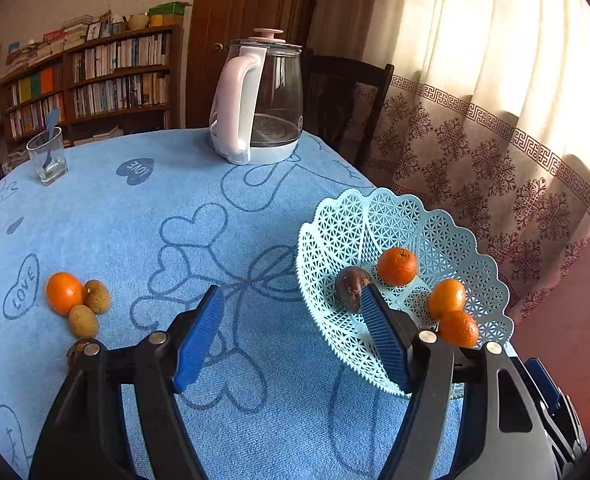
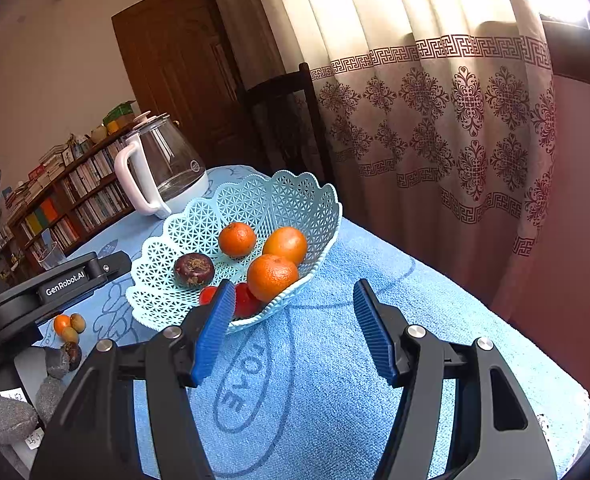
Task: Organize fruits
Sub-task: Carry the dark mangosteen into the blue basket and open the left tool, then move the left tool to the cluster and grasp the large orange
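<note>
A pale blue lattice basket (image 1: 391,216) (image 2: 283,188) stands on the blue towel at the right. It holds three oranges (image 1: 397,266), a dark purple fruit (image 1: 349,286) (image 2: 194,269) and small red fruits (image 2: 247,300). My left gripper (image 1: 291,296) is open and empty, with its right finger over the basket's near rim beside the purple fruit. At the left lie an orange (image 1: 63,292), two brown fruits (image 1: 97,296) and a dark fruit (image 1: 77,350) half hidden by the gripper. My right gripper (image 2: 293,286) is open and empty just in front of the basket.
A glass kettle (image 1: 259,100) with a white handle stands at the back of the table. A glass with a spoon (image 1: 49,156) is at the back left. A dark chair (image 1: 347,96) and a curtain (image 1: 495,120) are behind the basket, at the table's right edge.
</note>
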`<state>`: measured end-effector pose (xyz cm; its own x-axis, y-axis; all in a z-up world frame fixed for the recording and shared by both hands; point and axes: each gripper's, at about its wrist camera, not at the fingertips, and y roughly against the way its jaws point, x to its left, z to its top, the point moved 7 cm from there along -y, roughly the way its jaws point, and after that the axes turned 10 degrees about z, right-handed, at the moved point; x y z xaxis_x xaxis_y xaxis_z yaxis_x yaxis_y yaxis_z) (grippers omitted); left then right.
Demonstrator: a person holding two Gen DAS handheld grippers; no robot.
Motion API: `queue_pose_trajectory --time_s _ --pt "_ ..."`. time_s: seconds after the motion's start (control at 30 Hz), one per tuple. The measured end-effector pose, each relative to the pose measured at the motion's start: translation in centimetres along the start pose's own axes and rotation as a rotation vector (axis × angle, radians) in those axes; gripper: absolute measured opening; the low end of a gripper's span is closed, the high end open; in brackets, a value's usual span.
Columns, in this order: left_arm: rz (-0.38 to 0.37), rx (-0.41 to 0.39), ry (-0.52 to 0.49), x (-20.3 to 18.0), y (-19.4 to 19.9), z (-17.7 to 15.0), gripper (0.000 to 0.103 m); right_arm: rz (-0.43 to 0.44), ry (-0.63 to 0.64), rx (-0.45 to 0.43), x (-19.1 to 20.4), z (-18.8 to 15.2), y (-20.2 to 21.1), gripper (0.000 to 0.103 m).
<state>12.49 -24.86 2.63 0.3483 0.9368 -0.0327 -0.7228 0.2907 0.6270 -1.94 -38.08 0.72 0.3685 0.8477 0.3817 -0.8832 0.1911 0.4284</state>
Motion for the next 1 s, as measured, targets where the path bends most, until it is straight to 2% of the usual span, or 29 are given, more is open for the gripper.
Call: queue_pose_trajectory --time_s 0.13,0.23,0.53,1.0 --pt "0.023 -0.011 0.007 1.0 0.4 -0.3 0.083 -0.006 0.005 0.002 0.1 0.0 -0.1 0.063" --pt "0.034 -0.009 0.013 1.7 0.7 -0.5 0.084 -0.011 0.007 0.001 0.1 0.1 -0.1 0.063" --pt "0.091 -0.012 0.068 5.4 1.9 -1.4 0.085 -0.028 0.02 -0.005 0.2 0.1 0.0 0.063" --pt "0.219 0.003 0.195 14.1 3.2 -2.8 0.085 -0.053 0.037 -0.015 0.3 0.2 0.3 0.064"
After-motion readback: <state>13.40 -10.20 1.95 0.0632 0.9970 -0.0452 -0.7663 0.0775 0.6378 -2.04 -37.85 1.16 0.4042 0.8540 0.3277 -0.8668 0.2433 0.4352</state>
